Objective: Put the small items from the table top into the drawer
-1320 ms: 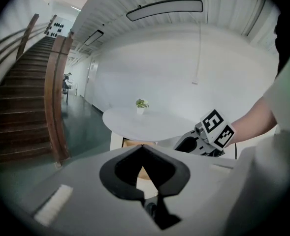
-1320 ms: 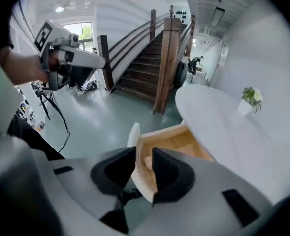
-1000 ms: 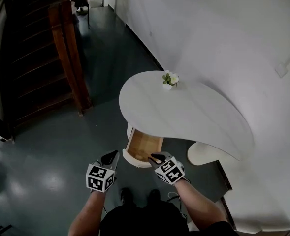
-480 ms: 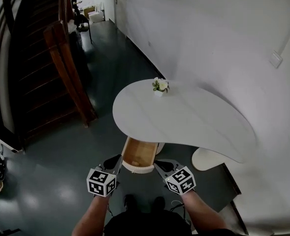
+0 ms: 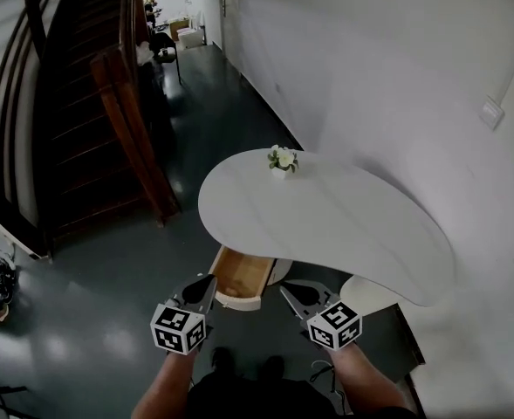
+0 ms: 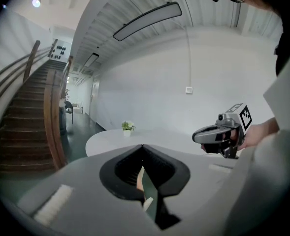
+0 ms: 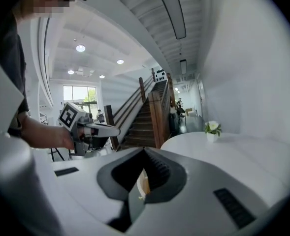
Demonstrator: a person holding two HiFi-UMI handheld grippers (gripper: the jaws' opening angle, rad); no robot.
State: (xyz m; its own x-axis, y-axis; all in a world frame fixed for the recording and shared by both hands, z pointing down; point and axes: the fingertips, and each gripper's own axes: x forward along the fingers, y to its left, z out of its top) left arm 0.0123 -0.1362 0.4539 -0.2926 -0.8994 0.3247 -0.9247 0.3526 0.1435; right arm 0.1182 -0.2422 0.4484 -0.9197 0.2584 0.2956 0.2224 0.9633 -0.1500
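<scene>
Nearest me, the person holds both tools out level, one on each side of the open drawer [image 5: 243, 272]. The left gripper [image 5: 207, 283] has its jaws pressed together on nothing. The right gripper [image 5: 286, 289] has just been closing, and its jaws meet with nothing between them either. With both tools empty and standing off the drawer front, I judge the dropping-in is done or nearly so, and the drawer could be pushed shut.

The drawer juts out from under the near edge of the table [image 5: 352, 230]. Its wooden bottom shows, but I cannot tell from here whether anything lies in it. The curved white top overhangs the drawer's back end, so a tool reaching in must stay under that lip.

Further off, the only small thing I see on the top is a flower pot [image 5: 281, 159], near the far edge by the wall [image 5: 387, 77].

The dark floor [image 5: 108, 278] gives open room on the left as far as the staircase [image 5: 82, 138]. On the right the wall closes things in.
</scene>
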